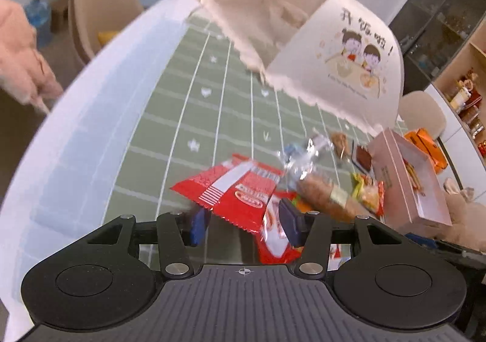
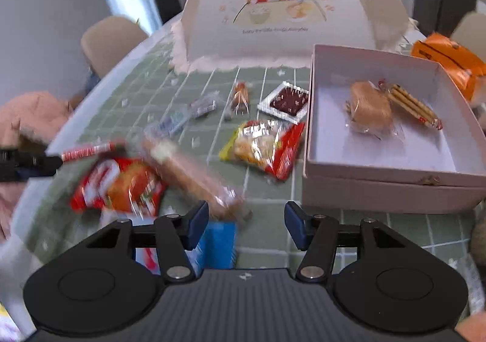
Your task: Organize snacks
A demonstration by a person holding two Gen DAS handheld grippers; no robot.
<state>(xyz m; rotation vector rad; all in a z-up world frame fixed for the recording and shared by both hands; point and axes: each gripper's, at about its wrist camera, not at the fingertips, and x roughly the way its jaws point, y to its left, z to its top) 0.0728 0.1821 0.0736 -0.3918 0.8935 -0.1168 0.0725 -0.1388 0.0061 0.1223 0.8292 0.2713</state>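
Observation:
My left gripper (image 1: pixel 243 220) is shut on a red snack packet (image 1: pixel 234 193) and holds it above the green checked tablecloth (image 1: pixel 188 117). More snacks lie under it: a long brown bread in clear wrap (image 2: pixel 194 178), a red and orange packet (image 2: pixel 118 187) and a yellow and red packet (image 2: pixel 264 144). My right gripper (image 2: pixel 246 220) is open with nothing between its fingers, just left of the pale open box (image 2: pixel 395 190). In the box lie a wrapped bun (image 2: pixel 369 108) and striped biscuit sticks (image 2: pixel 413 106).
A domed food cover (image 2: pixel 291 8) with a cartoon print stands at the back of the table. A dark square packet (image 2: pixel 287 102), a small sweet (image 2: pixel 241 96) and clear wrappers (image 2: pixel 188 114) lie before it. An orange bag (image 2: pixel 449 62) sits behind the box; a blue packet (image 2: pixel 218 245) lies under my right gripper.

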